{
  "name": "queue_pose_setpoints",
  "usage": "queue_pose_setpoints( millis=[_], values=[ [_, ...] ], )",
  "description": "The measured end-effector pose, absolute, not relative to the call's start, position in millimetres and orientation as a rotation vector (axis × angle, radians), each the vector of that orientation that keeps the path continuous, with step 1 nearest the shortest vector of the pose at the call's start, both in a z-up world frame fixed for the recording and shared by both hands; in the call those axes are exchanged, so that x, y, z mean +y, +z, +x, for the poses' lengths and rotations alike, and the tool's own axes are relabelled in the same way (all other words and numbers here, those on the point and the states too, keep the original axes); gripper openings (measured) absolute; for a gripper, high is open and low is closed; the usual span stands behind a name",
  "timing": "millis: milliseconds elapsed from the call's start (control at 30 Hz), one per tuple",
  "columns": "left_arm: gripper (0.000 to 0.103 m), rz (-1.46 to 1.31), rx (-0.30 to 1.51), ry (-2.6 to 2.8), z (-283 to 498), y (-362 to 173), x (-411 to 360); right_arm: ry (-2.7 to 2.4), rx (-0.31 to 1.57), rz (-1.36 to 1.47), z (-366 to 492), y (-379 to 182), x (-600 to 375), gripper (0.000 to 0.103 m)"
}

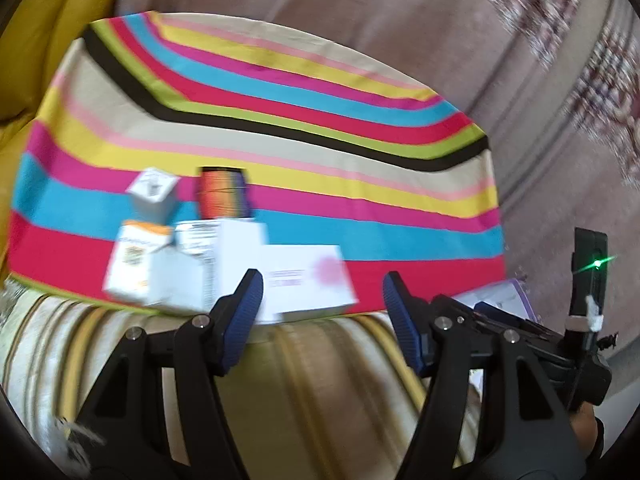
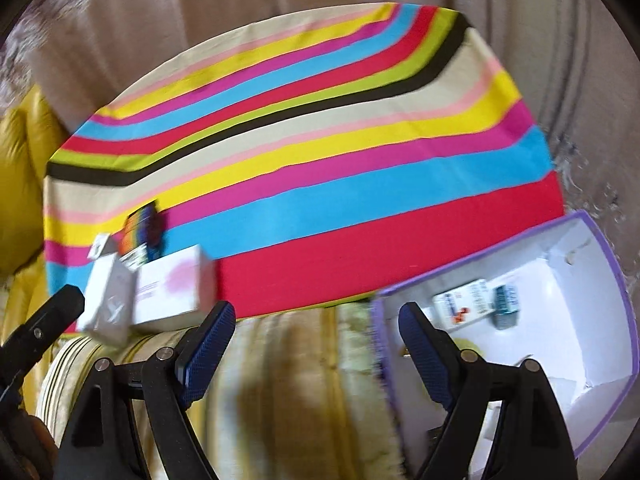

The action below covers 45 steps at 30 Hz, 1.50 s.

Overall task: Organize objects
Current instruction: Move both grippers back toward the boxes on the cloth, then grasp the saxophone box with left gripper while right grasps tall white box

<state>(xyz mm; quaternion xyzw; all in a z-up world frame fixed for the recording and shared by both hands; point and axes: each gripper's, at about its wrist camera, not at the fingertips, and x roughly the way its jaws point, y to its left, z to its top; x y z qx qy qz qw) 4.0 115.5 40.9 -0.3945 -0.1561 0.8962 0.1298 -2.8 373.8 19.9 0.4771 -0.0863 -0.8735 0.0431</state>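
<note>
Several small boxes cluster at the near left edge of the striped cloth [image 1: 320,92]: a white box with a pink spot [image 1: 308,280], a tall white box [image 1: 192,268], an orange-and-white box [image 1: 132,264], a small white cube [image 1: 154,192] and a rainbow-coloured box [image 1: 224,196]. My left gripper [image 1: 322,284] hovers open just short of the pink-spotted box, with nothing between its blue pads. My right gripper [image 2: 316,312] is open and empty too. To its right sits a purple-rimmed white box [image 2: 608,264] holding a white medicine box [image 2: 464,304] and a teal one [image 2: 504,304].
A yellow cushioned seat [image 1: 40,40] borders the cloth on the left. Pinkish patterned carpet [image 1: 400,0] lies beyond it. Beige striped fabric [image 1: 320,380] hangs below the near edge. The right gripper's black housing with a green light [image 1: 588,276] stands at the right of the left wrist view.
</note>
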Motion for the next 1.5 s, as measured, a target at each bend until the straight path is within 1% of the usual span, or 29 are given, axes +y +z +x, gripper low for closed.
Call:
queue_pose_setpoints(
  millis=[200, 467, 567, 867, 1067, 1133, 1233, 1300, 1433, 1500],
  values=[
    [0.067, -1.167, -0.563, 2.683, 15, 35, 63, -2.583, -0.17, 1.42, 2, 25, 327, 0.085],
    [0.067, -1.196, -0.669, 2.732, 15, 25, 20, -2.504, -0.069, 1.392, 3, 27, 274, 0.085],
    [0.068, -1.195, -0.693, 2.751, 16, 23, 5, -2.477, -0.062, 1.374, 3, 29, 261, 0.085],
    [0.07, -1.201, -0.781, 2.764, 14, 14, -26, -2.437, -0.005, 1.368, -6, 27, 220, 0.085],
    [0.07, -1.225, -0.808, 2.733, 5, 8, -33, -2.442, 0.043, 1.405, -17, 19, 206, 0.084],
    [0.07, -1.225, -0.805, 2.731, 2, 7, -35, -2.448, 0.068, 1.412, -20, 17, 202, 0.083],
    [0.07, -1.236, -0.795, 2.723, -5, 4, -37, -2.445, 0.094, 1.439, -24, 12, 197, 0.076],
    [0.07, -1.245, -0.787, 2.718, -10, 2, -39, -2.437, 0.094, 1.458, -26, 8, 197, 0.069],
    [0.071, -1.263, -0.709, 2.717, -27, 3, -38, -2.42, 0.099, 1.482, -30, 3, 194, 0.063],
    [0.071, -1.285, -0.671, 2.712, -38, 1, -36, -2.411, 0.1, 1.482, -30, 1, 194, 0.054]
  ],
)
